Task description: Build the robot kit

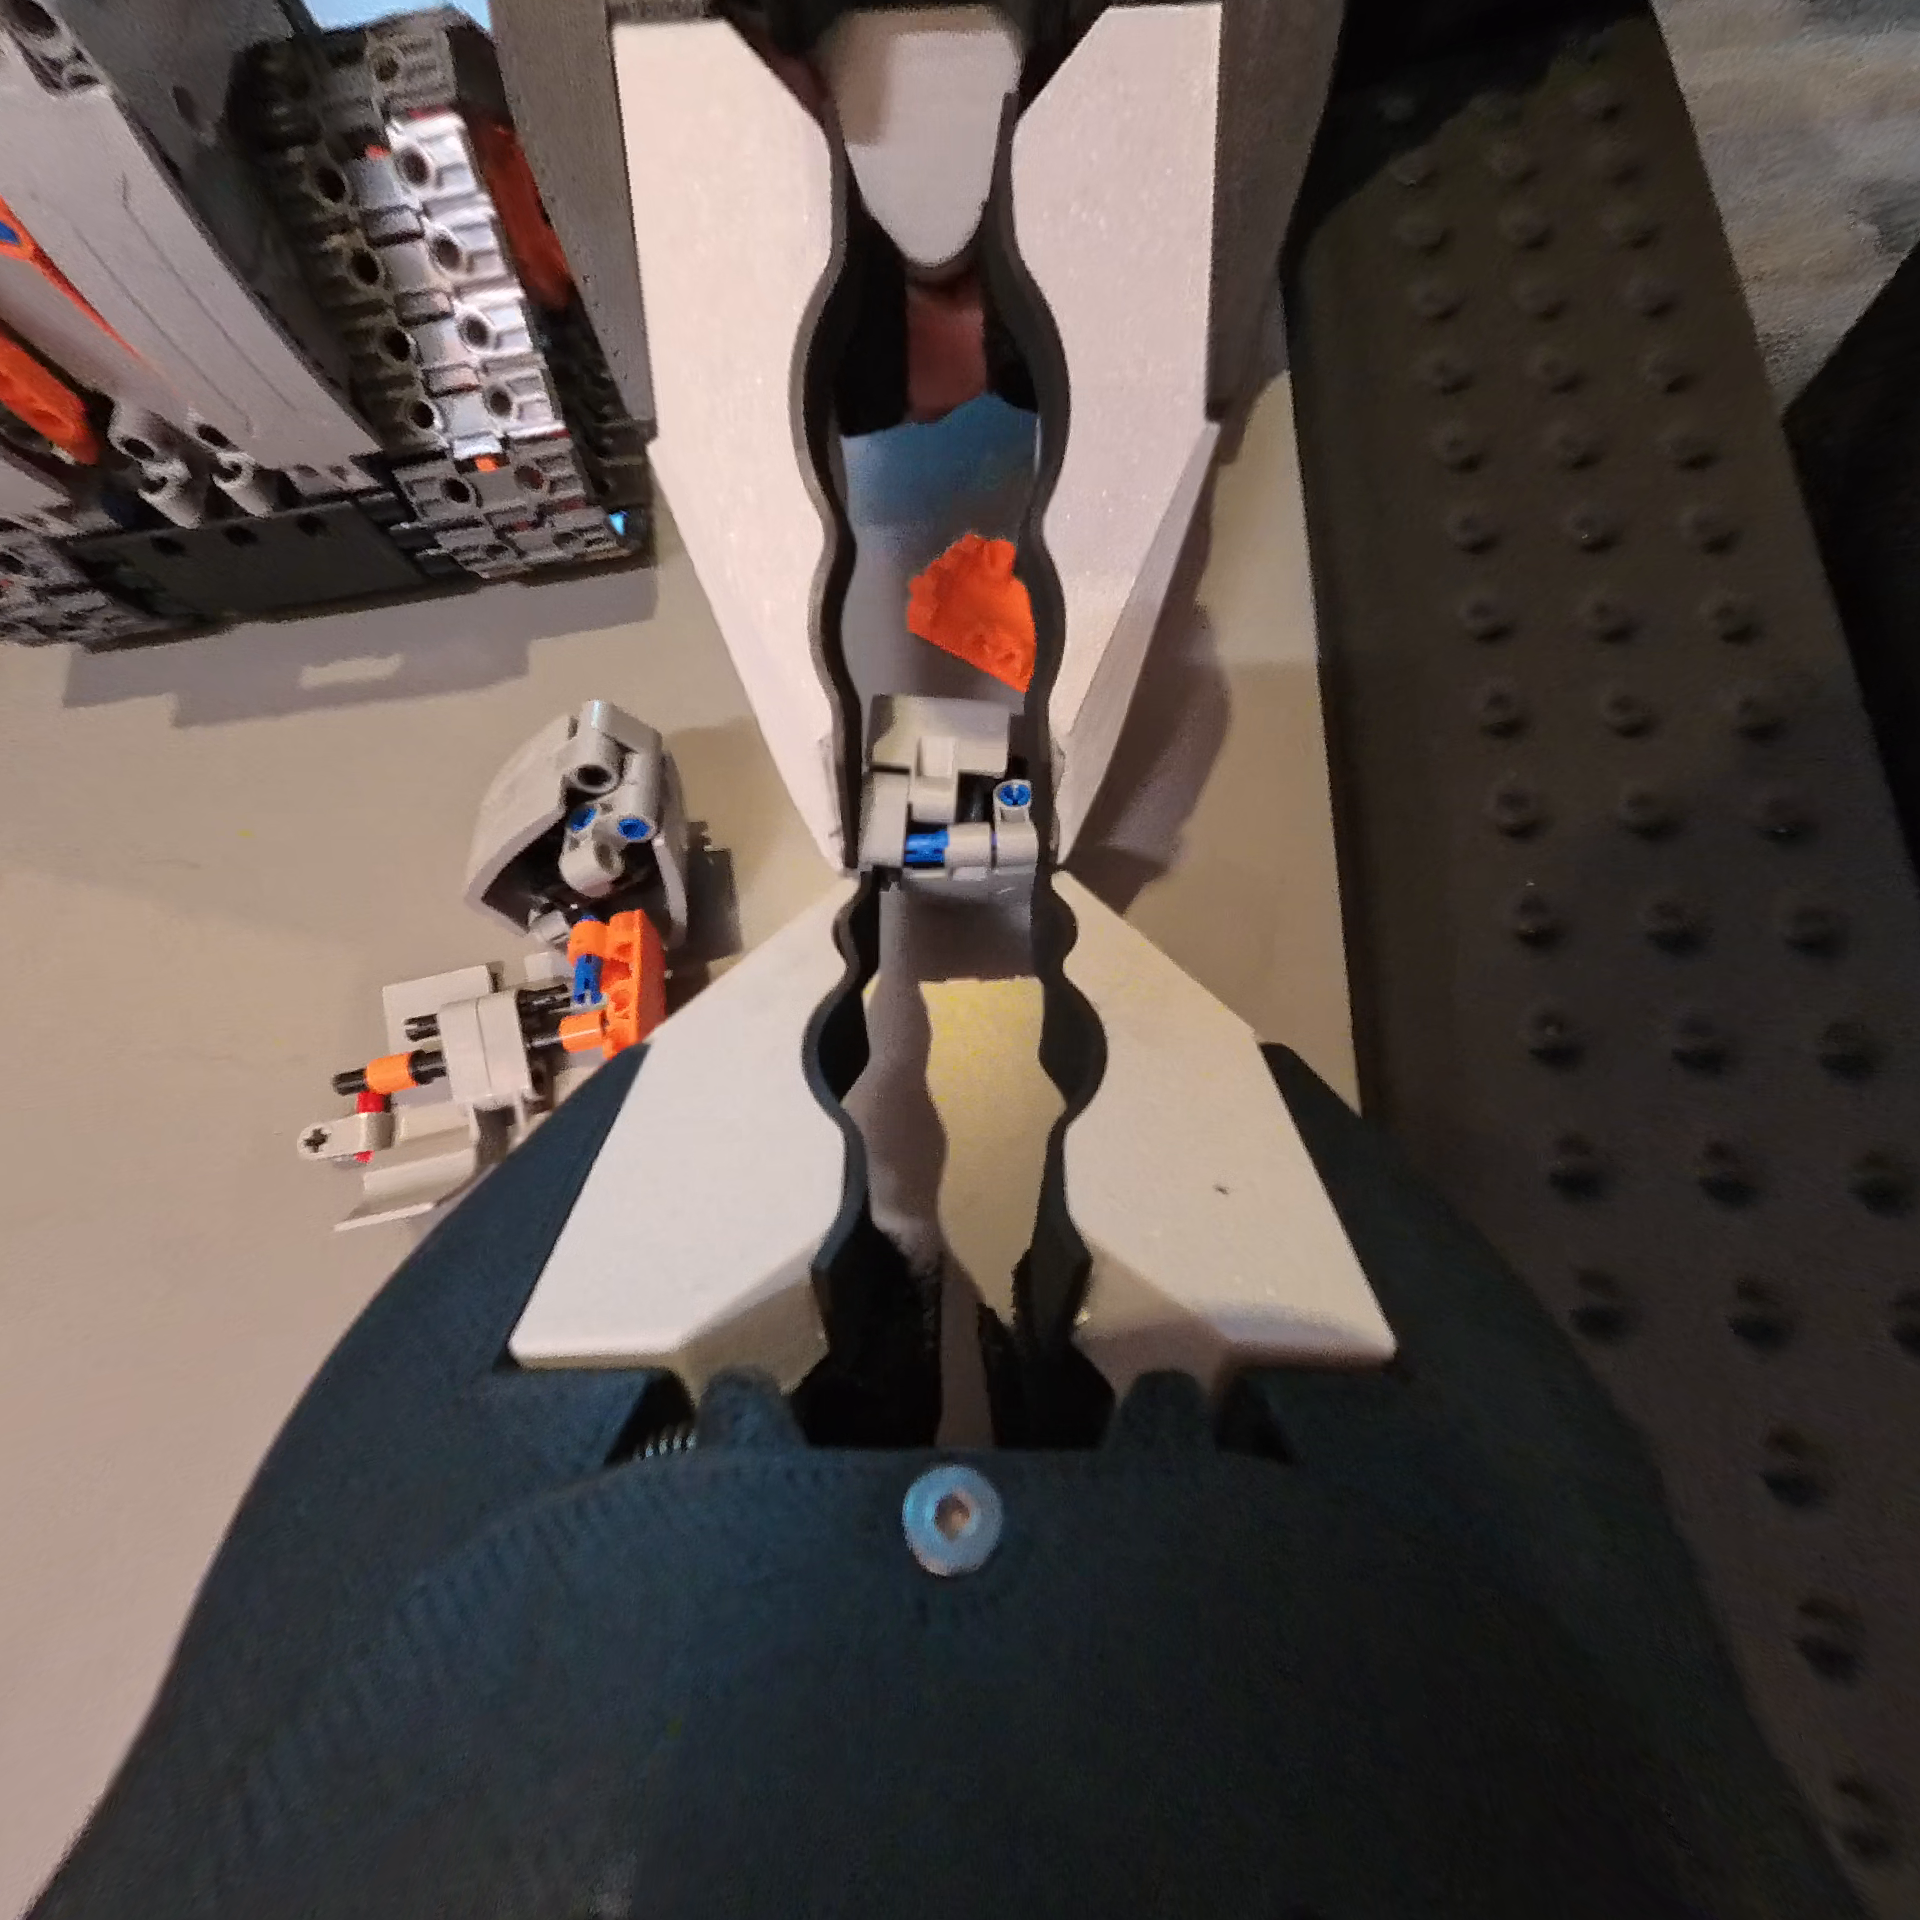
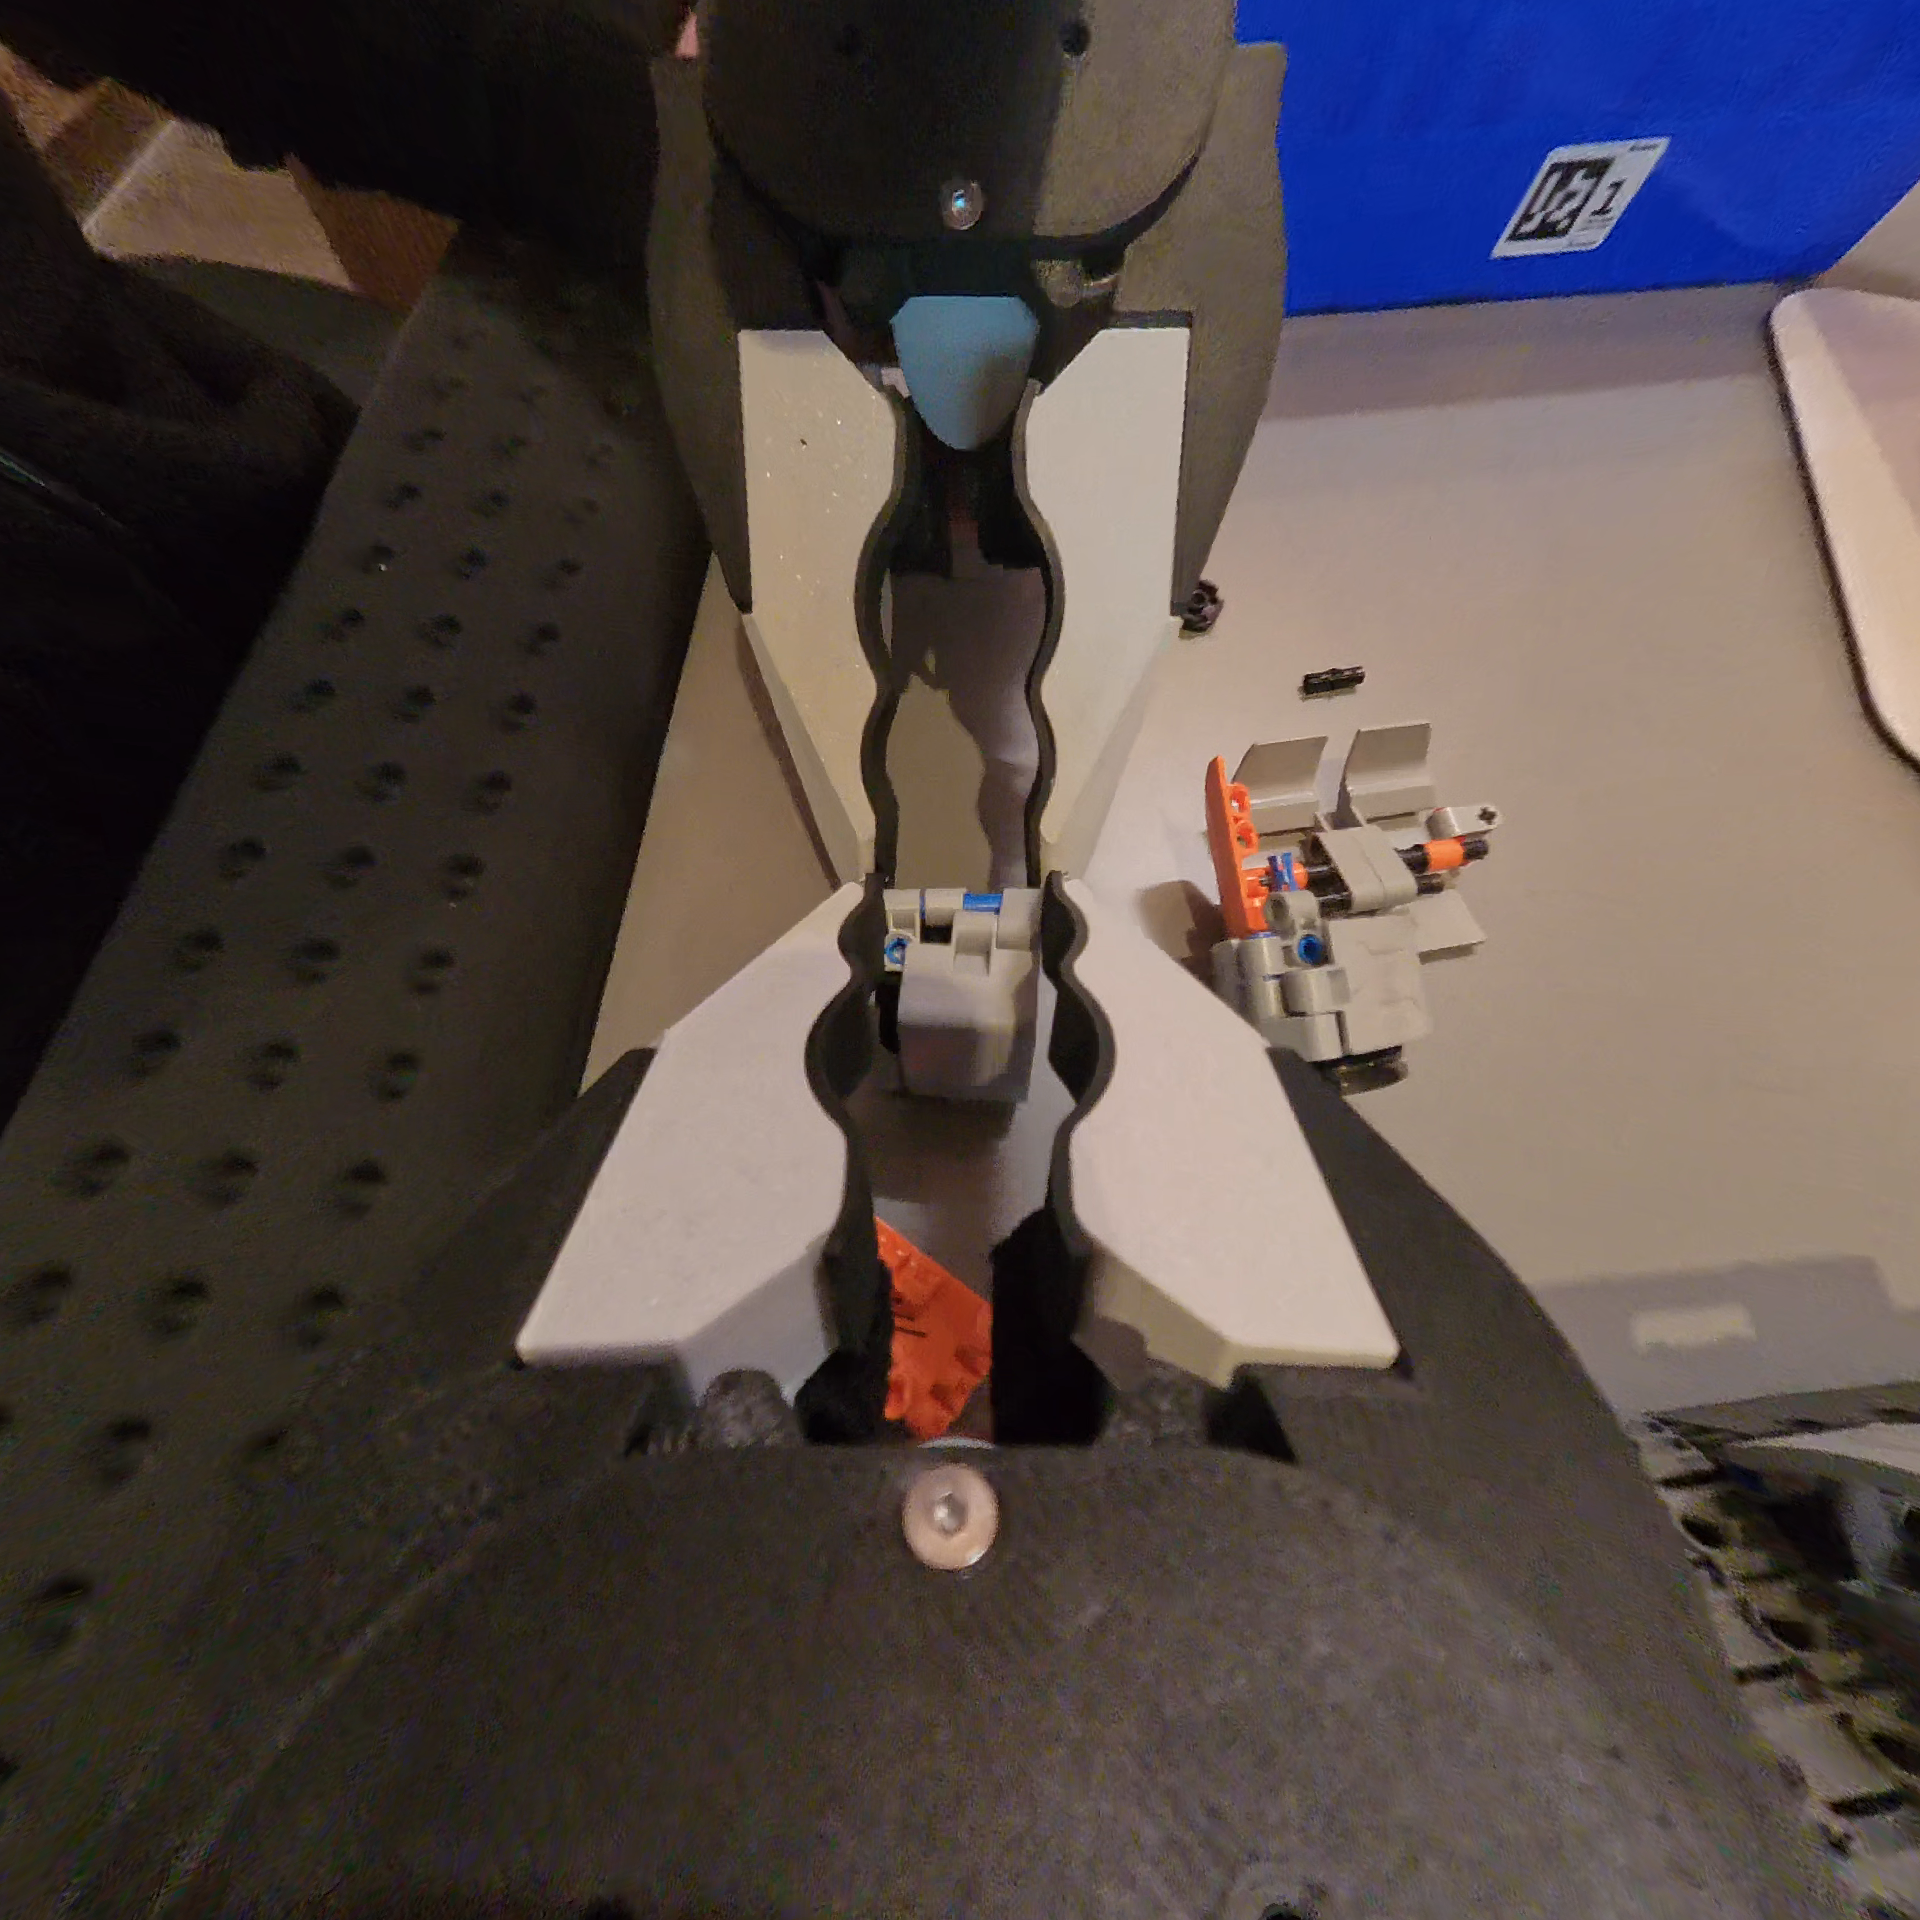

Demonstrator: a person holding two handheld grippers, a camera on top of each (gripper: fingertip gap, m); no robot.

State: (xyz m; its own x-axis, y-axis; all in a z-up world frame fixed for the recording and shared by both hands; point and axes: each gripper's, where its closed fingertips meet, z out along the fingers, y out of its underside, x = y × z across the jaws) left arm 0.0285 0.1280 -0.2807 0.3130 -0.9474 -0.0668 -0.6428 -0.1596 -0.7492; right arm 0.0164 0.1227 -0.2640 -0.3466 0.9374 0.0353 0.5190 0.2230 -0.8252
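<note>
The grey brick assembly [image 1: 951, 795] sits pinched between both grippers, tip to tip: left gripper [image 1: 948, 883] fingers clamp one end, right gripper [image 2: 961, 914] fingers the other, above the beige tabletop [image 2: 1558, 1091], a second brick cluster [image 2: 1340, 914] lying beside them.

Large black, grey and orange brick-built model [image 1: 312, 343]: cut off by top and left edges of left wrist view; overall shape cannot be told.

Orange studded plastic plate [image 2: 930, 1340]: mostly hidden behind the right claw [image 2: 956, 935] fingers; only a wedge shows.

Small grey brick assembly with blue pins [image 1: 951, 795]: sides covered by fingers of both claws; contact faces not visible.

Pale rounded tray [image 2: 1849, 499]: cut by right edge.

Small black part [image 2: 1333, 678] on the pale surface [image 2: 1558, 571]: too small to identify.
</note>
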